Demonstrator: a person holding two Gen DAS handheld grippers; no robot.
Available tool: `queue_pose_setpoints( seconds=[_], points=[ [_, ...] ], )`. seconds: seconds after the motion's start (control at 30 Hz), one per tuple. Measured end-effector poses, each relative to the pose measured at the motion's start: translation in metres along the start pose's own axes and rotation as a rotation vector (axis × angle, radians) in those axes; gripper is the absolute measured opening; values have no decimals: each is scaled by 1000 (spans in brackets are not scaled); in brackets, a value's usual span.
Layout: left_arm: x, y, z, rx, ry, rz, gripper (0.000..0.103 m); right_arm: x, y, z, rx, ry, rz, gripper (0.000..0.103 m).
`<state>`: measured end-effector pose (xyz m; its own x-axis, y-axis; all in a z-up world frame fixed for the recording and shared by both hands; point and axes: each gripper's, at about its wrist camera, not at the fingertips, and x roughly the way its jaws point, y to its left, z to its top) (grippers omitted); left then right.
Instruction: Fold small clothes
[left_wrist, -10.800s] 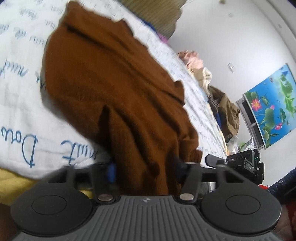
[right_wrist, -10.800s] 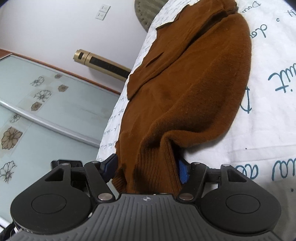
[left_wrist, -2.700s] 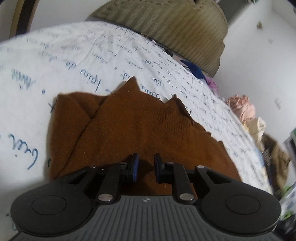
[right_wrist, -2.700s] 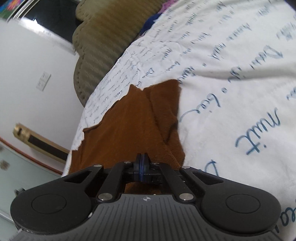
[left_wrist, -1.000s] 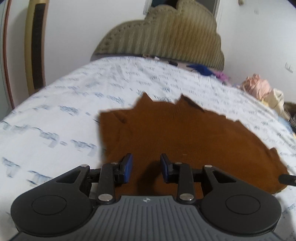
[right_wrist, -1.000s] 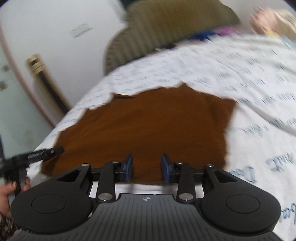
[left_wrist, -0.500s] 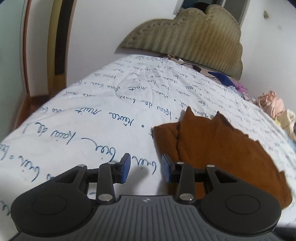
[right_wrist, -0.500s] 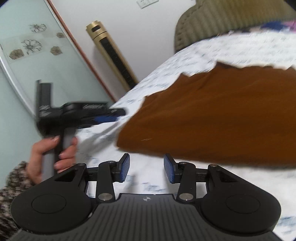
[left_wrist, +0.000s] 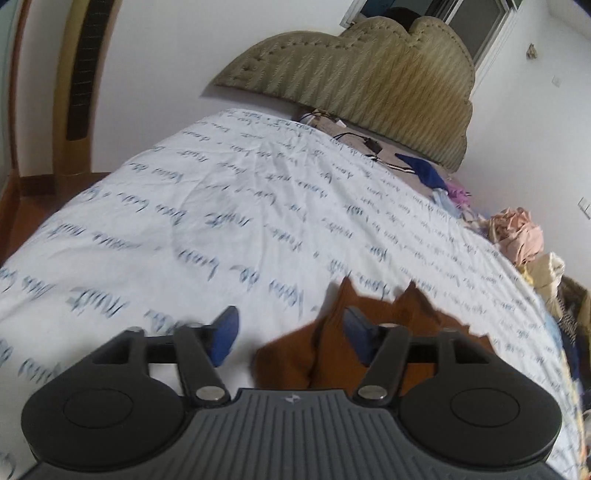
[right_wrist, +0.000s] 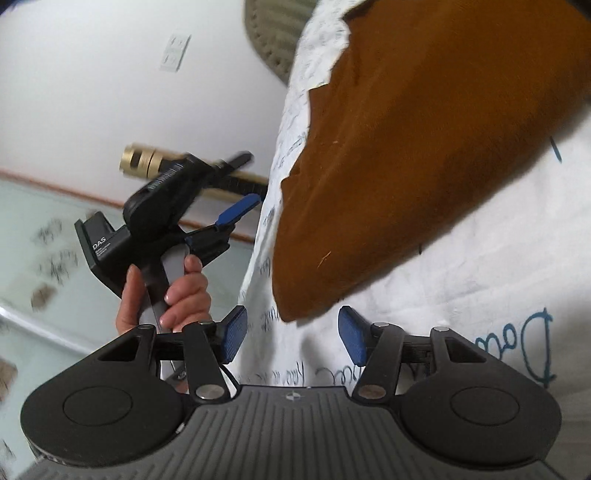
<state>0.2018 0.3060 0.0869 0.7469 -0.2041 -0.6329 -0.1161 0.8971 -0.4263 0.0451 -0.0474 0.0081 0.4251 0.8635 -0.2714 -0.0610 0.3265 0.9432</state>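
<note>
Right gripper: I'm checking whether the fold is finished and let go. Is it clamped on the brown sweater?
No, the right gripper is open, its blue pads apart with the brown sweater lying flat ahead.

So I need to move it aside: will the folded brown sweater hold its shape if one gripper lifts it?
Probably not: the brown sweater is soft knit lying in loose layers, so it would likely droop and unfold. It looks light, so pushing may just bunch it on the bedsheet.

The folded sweater (left_wrist: 417, 325) lies on the bed (left_wrist: 221, 206), just beyond the left tongs (left_wrist: 290, 341) and ahead of the right tongs (right_wrist: 293, 338), with the headboard (left_wrist: 369, 85) behind and a clothes pile (left_wrist: 521, 236) to the right.
</note>
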Motion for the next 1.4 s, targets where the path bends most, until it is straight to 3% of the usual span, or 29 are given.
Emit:
queue_pose_setpoints(
  seconds=[0.17, 0.27, 0.37, 0.53, 0.63, 0.87, 1.1, 1.23, 1.27, 1.3, 1.37, 1.4],
  points=[
    [39, 3, 13, -91, 179, -101, 65, -8, -9, 0, 33, 7, 32, 54],
    [57, 15, 12, -166, 234, -131, 65, -9, -8, -1, 20, 27, 43, 54],
    [71, 27, 15, -179, 288, -182, 65, -10, -8, 0, 1, 51, 56, 54],
    [75, 38, 25, -120, 331, -206, 65, -11, -13, 7, 45, 68, 88, 53],
    [86, 23, 25, -64, 370, -214, 66, -5, -12, 10, 56, 47, 89, 53],
    [124, -11, 17, -65, 456, -296, 68, 12, -14, 11, 101, -3, 110, 53],
    [133, -11, 17, -98, 468, -331, 68, 20, -13, 10, 98, -3, 118, 53],
    [134, -20, 14, -62, 455, -321, 66, 25, -13, 10, 111, -10, 127, 51],
    [134, -24, 14, -46, 448, -313, 59, 27, -13, 10, 117, -15, 125, 48],
    [135, -28, 12, -27, 447, -297, 42, 29, -14, 10, 124, -20, 120, 43],
    [140, -31, 9, -37, 460, -286, 20, 34, -16, 11, 146, -29, 108, 37],
    [144, -31, 6, -54, 478, -296, 13, 36, -18, 11, 159, -31, 106, 34]
  ],
)
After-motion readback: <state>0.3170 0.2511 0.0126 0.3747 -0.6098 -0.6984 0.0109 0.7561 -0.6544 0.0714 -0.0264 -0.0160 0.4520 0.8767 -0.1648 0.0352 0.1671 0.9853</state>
